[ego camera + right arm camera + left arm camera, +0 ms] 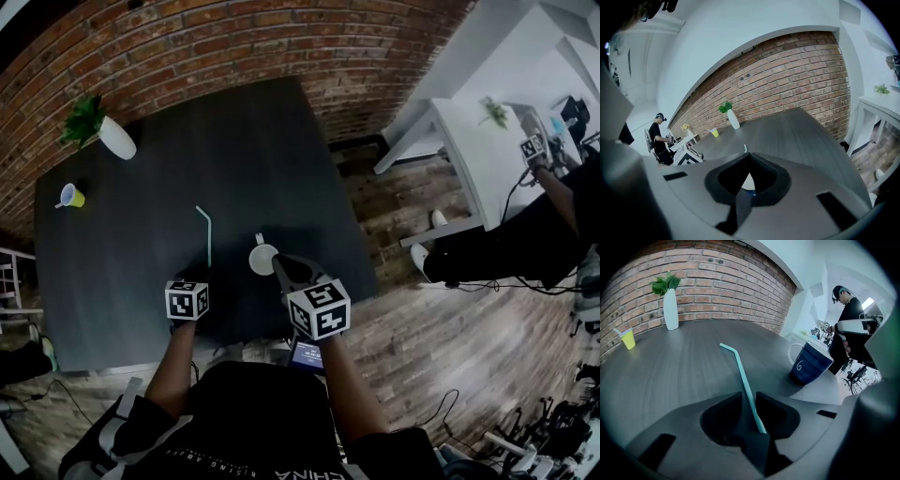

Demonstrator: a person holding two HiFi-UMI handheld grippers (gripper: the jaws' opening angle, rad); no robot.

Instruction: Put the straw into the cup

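A teal bent straw (204,234) lies flat on the dark table (131,262). Its near end runs between the jaws of my left gripper (201,274), which points steeply down at it. In the left gripper view the straw (740,371) sits in the narrow slot of that gripper (749,399), and the pads stand close on either side without visibly pinching it. The blue mug with a white inside (262,259) stands just right of the straw, handle away from me. My right gripper (279,265) is shut, its tip at the mug's right rim. Whether it touches the mug (748,182) I cannot tell.
A white vase with a green plant (114,139) and a small yellow cup (71,196) stand at the table's far left, by the brick wall. The table's front edge is just below my hands. A white desk (487,159) and a seated person (525,239) are off to the right.
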